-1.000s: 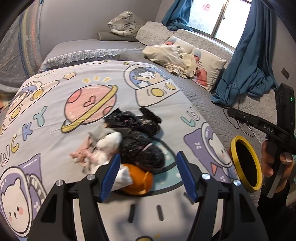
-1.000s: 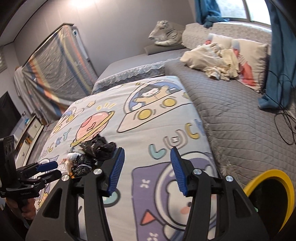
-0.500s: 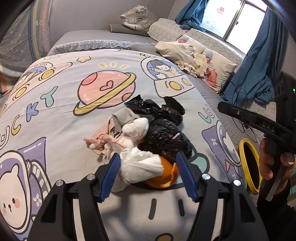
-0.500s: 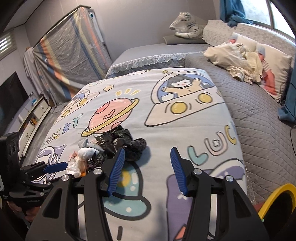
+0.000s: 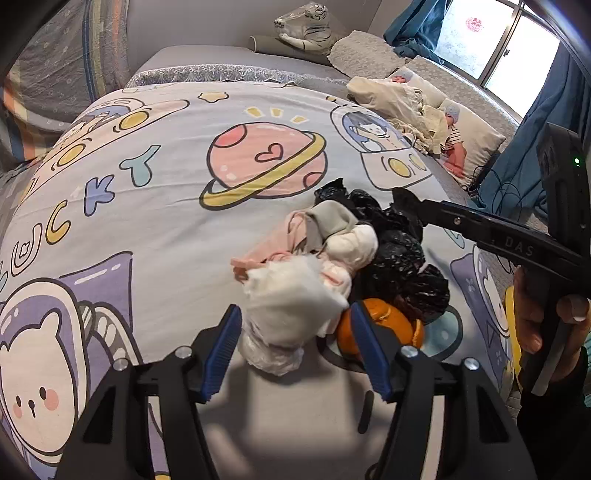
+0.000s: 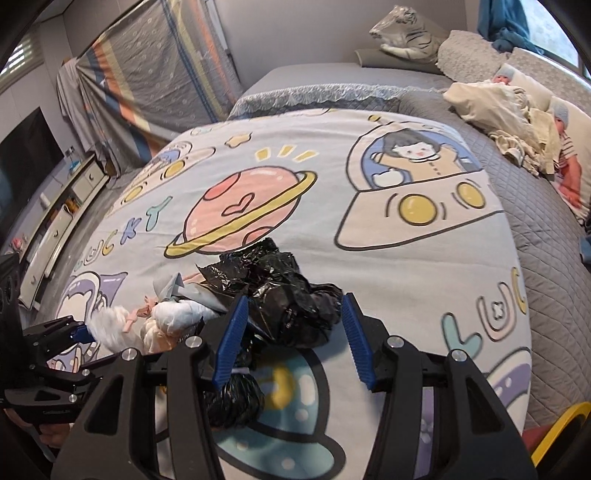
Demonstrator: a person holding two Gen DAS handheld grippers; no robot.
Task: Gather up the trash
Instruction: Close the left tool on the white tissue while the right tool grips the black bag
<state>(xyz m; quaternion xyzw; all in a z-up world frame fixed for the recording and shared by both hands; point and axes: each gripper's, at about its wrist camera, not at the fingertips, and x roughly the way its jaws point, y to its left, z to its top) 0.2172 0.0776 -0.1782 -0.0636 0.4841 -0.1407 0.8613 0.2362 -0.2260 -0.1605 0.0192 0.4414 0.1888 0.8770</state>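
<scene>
A trash pile lies on the cartoon bedspread [image 5: 147, 229]. It holds a white tissue wad [image 5: 291, 302], an orange peel [image 5: 384, 325], crumpled black plastic bags [image 5: 402, 258] and pink and grey scraps [image 5: 310, 229]. My left gripper [image 5: 295, 347] is low over the near end of the pile, its jaws closing around the white wad, which sits between the pads; no pad visibly presses it. My right gripper [image 6: 293, 339] is open, with the far black bag [image 6: 291, 295] between its blue fingers. The orange peel is partly hidden behind the left gripper's right finger.
A yellow-rimmed bin [image 6: 554, 432] stands off the bed's near right corner. Pillows and a cream blanket [image 5: 402, 103] lie on the grey quilt at the right, a plush tiger [image 5: 306, 26] at the back. A low cabinet [image 6: 55, 221] runs along the left wall.
Both grippers have come down and in toward the pile. The white wad now sits between the left jaws, which have narrowed. The right gripper has swung left over the black bag.
</scene>
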